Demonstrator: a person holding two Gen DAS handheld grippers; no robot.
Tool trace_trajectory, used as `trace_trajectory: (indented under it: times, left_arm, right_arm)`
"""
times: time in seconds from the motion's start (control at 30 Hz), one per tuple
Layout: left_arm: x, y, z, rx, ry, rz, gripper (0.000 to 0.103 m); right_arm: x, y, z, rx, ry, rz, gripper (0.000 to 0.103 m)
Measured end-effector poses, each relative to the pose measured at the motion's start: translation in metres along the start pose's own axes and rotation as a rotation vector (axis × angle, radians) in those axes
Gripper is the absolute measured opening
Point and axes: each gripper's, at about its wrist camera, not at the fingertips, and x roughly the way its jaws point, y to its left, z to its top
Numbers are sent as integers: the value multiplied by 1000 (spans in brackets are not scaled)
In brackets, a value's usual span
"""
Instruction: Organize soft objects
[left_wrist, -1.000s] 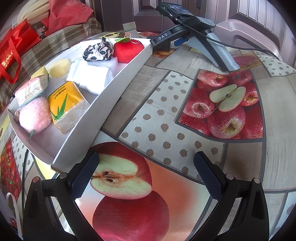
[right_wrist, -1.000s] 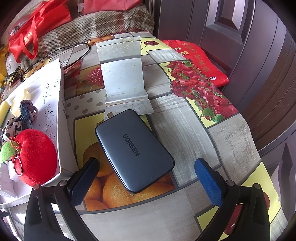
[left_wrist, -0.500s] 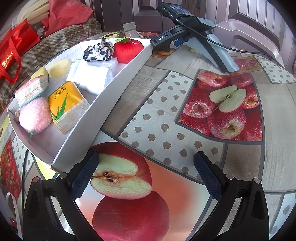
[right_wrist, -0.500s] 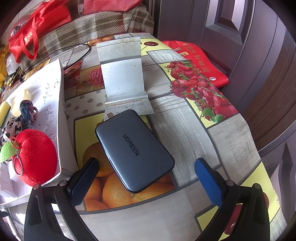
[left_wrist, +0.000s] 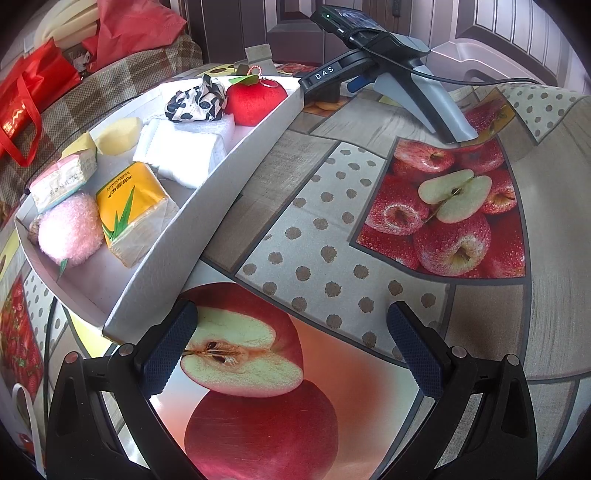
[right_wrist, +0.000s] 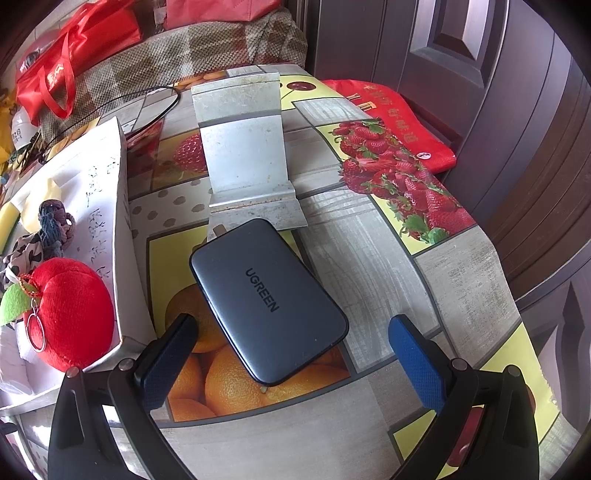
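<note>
A white cardboard tray (left_wrist: 207, 206) lies on the table at the left. It holds a red plush apple (left_wrist: 255, 99), a black-and-white spotted cloth (left_wrist: 195, 103), white foam (left_wrist: 184, 155), yellow sponges (left_wrist: 118, 134), two tissue packs (left_wrist: 129, 210) and a pink fluffy ball (left_wrist: 68, 229). My left gripper (left_wrist: 291, 347) is open and empty, just right of the tray's near corner. My right gripper (right_wrist: 291, 354) is open and empty beside the tray's end wall (right_wrist: 122, 229), with the plush apple (right_wrist: 74, 310) to its left.
A grey UGREEN power bank (right_wrist: 266, 306) lies between the right gripper's fingers, with a metal stand (right_wrist: 243, 147) behind it. The other gripper (left_wrist: 388, 55) rests on the table behind the tray. Red bags (right_wrist: 66, 55) sit on a plaid cushion; a door is at the right.
</note>
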Motion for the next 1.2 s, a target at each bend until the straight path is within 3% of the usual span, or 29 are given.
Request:
trace_trajectory:
  times: [1.2]
  left_arm:
    - [0,0,0,1,-1,1,103]
  right_arm:
    - [-2,-1,-6,3,-51,3,103]
